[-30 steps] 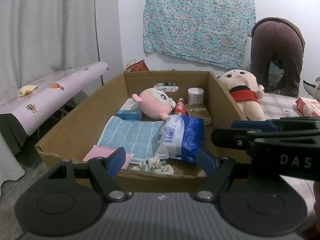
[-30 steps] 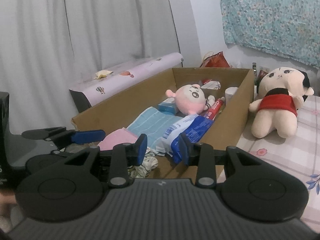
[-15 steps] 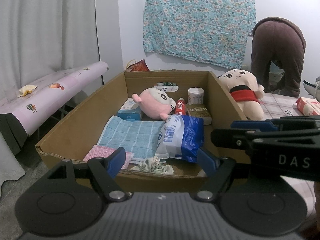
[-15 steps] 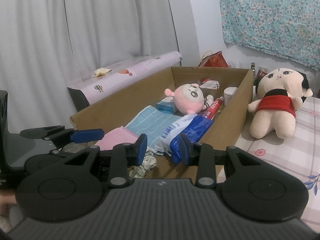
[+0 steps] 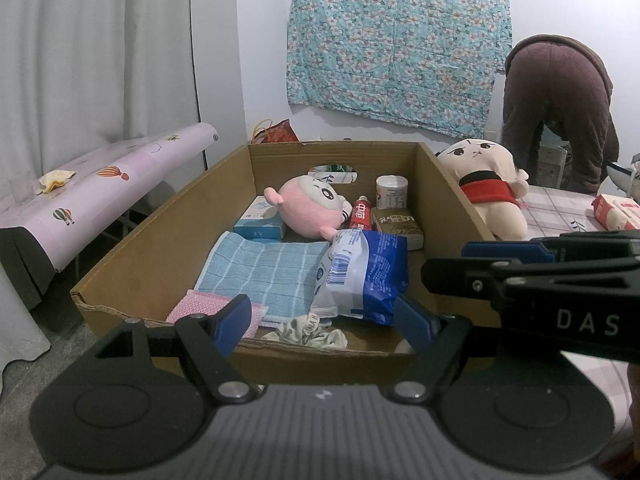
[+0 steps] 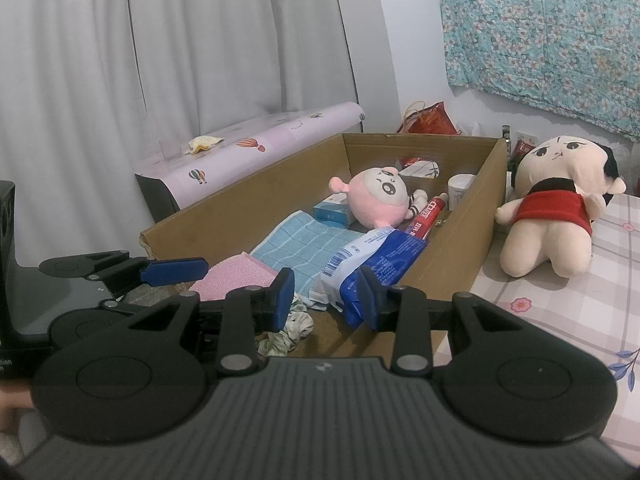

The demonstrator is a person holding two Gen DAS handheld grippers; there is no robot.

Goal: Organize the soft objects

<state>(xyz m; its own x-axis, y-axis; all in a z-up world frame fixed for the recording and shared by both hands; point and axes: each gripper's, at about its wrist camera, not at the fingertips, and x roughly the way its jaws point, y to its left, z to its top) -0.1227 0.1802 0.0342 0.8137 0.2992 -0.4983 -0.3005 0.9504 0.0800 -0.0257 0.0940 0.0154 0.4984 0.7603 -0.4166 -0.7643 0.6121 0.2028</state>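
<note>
Left gripper (image 5: 325, 322) and right gripper (image 6: 325, 299) parted, empty, before cardboard box (image 5: 152, 236)

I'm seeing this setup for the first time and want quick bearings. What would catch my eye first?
An open cardboard box fills the middle, with a round pink plush lying toward its far end and a blue and white packet over a light blue towel nearer the front. Outside its right wall, on the checked cloth, sits a big cream doll in a red top. The left gripper and right gripper hover open before the box.
</note>
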